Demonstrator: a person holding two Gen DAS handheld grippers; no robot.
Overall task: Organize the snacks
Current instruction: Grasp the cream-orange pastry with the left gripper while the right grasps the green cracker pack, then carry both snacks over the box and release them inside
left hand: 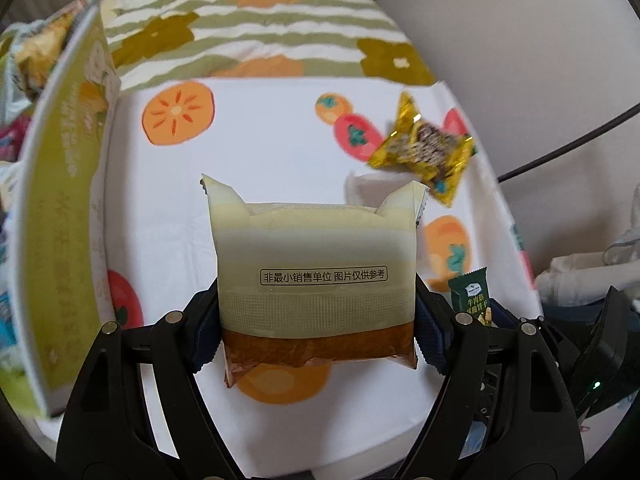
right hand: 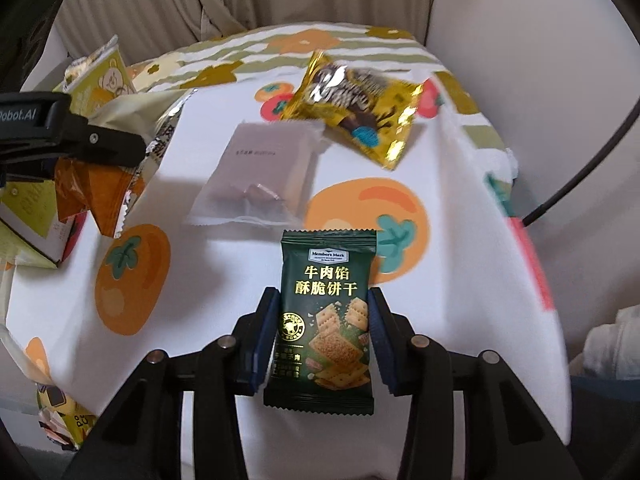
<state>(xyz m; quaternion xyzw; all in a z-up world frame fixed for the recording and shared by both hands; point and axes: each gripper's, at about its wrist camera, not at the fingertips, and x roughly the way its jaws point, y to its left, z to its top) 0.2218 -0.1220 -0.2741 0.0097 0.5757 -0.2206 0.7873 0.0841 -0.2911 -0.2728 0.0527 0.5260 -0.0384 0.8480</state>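
while both my grippers tilt steeply down over the tablecloth, left gripper clamps a cream cake packet, right gripper pinches a green cracker packet, gold wrapper blurred, frosted sachet contents unclear, box cut off.

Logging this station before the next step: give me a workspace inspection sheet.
Surface: fruit-print tablecloth, wrinkled at the far end.
Job's things: cream cake packet; green cracker packet; gold candy wrapper and translucent white pouch lying loose; green snack box at left holding packets.
Clutter: nothing seen.
Grippers: left gripper shut on the cake packet; right gripper shut on the cracker packet.
Cables: black cable at right.
Surroundings: beige curtain; pale wall.
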